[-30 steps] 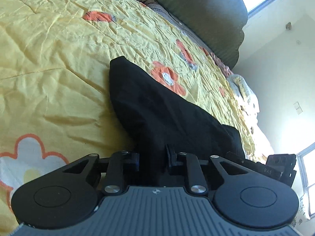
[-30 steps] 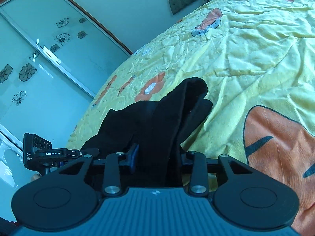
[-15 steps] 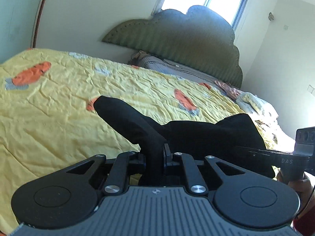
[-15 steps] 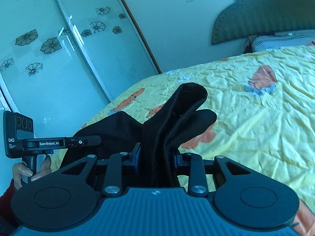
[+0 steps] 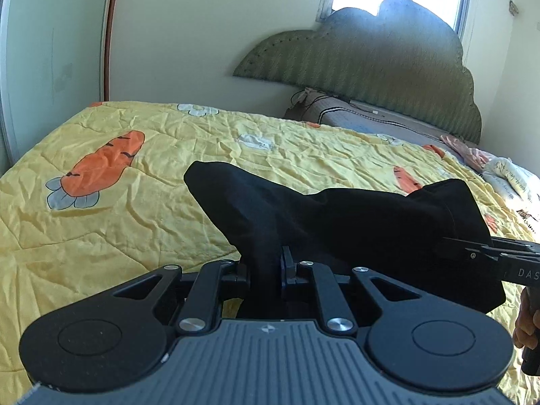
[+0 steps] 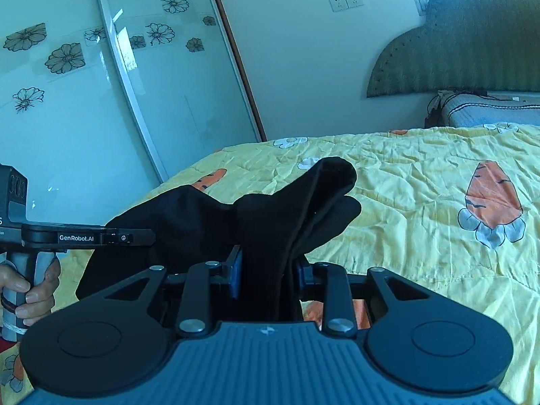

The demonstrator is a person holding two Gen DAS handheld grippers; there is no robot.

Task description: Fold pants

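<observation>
1. We see the left gripper (image 5: 265, 266) with its jaws drawn narrow and clamped on a bunched fold of the black pants (image 5: 337, 222); the cloth fills the gap between the pads.
2. The right gripper (image 6: 270, 270) grips a thicker, layered fold of the same pants (image 6: 297, 209). Its jaws have just been closing, with the fabric between them.
3. The pants hang between the two grippers above the yellow bedspread (image 5: 135, 236); in the left wrist view the right gripper (image 5: 496, 253) sits at three o'clock, at the garment's far edge.
4. A carrot print (image 5: 104, 165) lies at ten o'clock and the green headboard (image 5: 371, 60) at one o'clock.
5. Compared with one second earlier, both views now stand level rather than rolled, the wall and headboard fill the upper frame, and the pants are lifted off the bed.
</observation>
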